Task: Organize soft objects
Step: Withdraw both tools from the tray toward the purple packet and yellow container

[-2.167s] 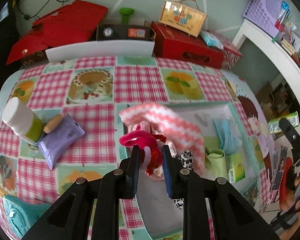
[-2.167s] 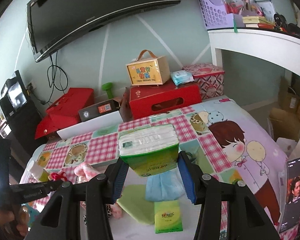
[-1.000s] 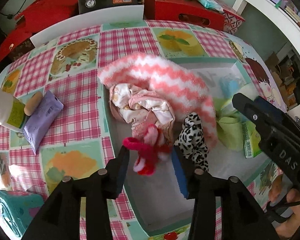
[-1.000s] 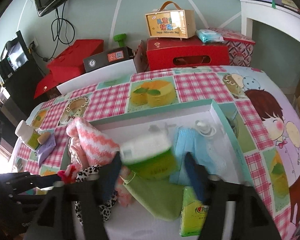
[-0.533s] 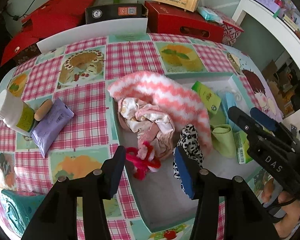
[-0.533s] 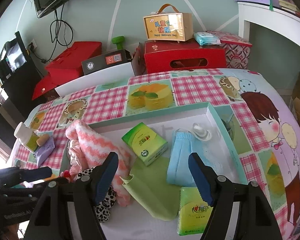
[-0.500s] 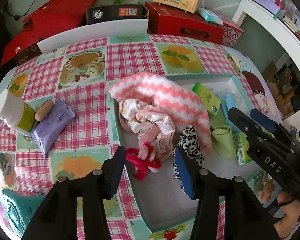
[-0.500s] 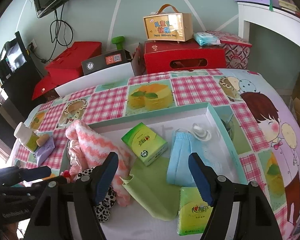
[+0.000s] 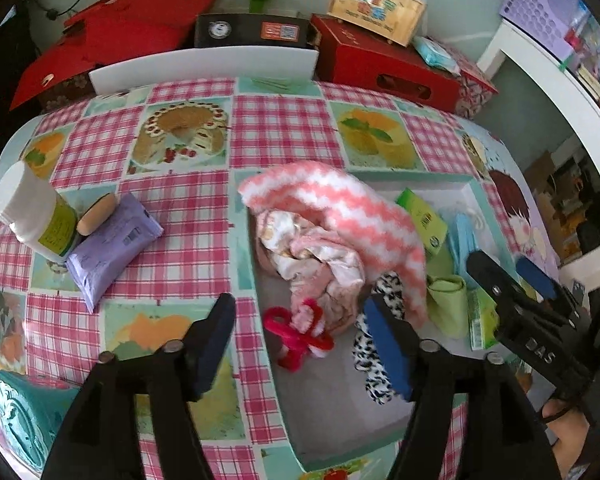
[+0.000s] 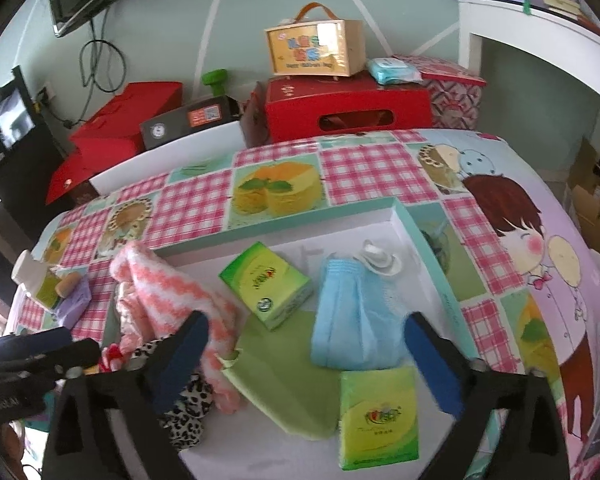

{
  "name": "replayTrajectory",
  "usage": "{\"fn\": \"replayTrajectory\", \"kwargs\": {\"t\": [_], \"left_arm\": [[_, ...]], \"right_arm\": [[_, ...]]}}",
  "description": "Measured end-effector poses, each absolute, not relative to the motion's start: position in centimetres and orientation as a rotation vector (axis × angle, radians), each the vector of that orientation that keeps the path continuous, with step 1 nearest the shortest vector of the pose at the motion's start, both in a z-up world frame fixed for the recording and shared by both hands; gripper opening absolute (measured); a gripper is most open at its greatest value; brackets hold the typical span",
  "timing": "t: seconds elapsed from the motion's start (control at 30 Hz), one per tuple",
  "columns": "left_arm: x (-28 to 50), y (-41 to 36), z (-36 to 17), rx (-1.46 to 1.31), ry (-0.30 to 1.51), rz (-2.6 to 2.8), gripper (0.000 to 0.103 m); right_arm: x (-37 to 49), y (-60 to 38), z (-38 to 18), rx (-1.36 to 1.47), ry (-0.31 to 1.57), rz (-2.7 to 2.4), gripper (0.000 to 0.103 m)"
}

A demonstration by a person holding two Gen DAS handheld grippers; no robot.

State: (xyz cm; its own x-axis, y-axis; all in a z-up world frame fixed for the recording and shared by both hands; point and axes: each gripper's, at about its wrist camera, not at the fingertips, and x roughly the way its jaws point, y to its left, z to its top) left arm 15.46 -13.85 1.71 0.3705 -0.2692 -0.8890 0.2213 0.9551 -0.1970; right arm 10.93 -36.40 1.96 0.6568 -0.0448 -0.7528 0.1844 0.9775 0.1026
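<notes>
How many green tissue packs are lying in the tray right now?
2. One green tissue pack lies near the tray's back wall beside the striped cloth; the other lies at the front, below the blue mask. More could be hidden under cloths.

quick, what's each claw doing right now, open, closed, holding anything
Left claw: opening, holding nothing; the red and pink fuzzy toy lies loose between its jaws in the tray.
Right claw: opening wide, empty.

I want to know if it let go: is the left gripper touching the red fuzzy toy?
Apart. In the left wrist view the left gripper has its jaws opening, and the red fuzzy toy lies in the tray with clear gaps on both sides.
</notes>
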Motion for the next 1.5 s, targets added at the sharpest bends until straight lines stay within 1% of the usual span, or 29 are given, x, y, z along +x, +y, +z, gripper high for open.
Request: {"fn": "replayTrajectory", "kwargs": {"t": [0.03,0.07,0.17,0.4,0.73,0.9,1.17,1.37,1.5], "left_arm": [[15.6,-13.6,1.7,-0.056,1.145,-0.309,0.091],[15.6,-13.4,1.7,-0.065,1.136,-0.304,0.092],[15.8,-12.8,1.9,-0.101,1.103,-0.285,0.092],[16.2,-12.2,1.5,-0.128,1.103,-0.280,0.093],[16.6,-9.8,2.0,-0.209,1.056,-0.219,0.093],[17.2,-7.0,2.1,-0.245,1.032,-0.132,0.093],[17.5,-0.3,2.3,-0.324,0.979,0.080,0.093],[17.1,3.9,2.6,-0.371,0.944,0.181,0.093],[16.9,5.3,2.7,-0.398,0.930,0.208,0.093]], "right_arm": [[10.9,-36.5,2.0,0.176,0.845,-0.138,0.103],[10.9,-36.6,2.0,0.178,0.846,-0.144,0.103],[10.9,-37.2,1.9,0.206,0.850,-0.164,0.103],[10.9,-38.3,1.5,0.260,0.869,-0.195,0.103],[10.9,-38.2,1.3,0.256,0.883,-0.190,0.103],[10.9,-37.8,1.6,0.262,0.876,-0.162,0.103],[11.1,-35.8,2.1,0.243,0.867,-0.102,0.103],[11.5,-32.3,2.3,0.186,0.864,-0.021,0.103],[11.6,-30.0,2.2,0.142,0.869,0.030,0.103]]}}
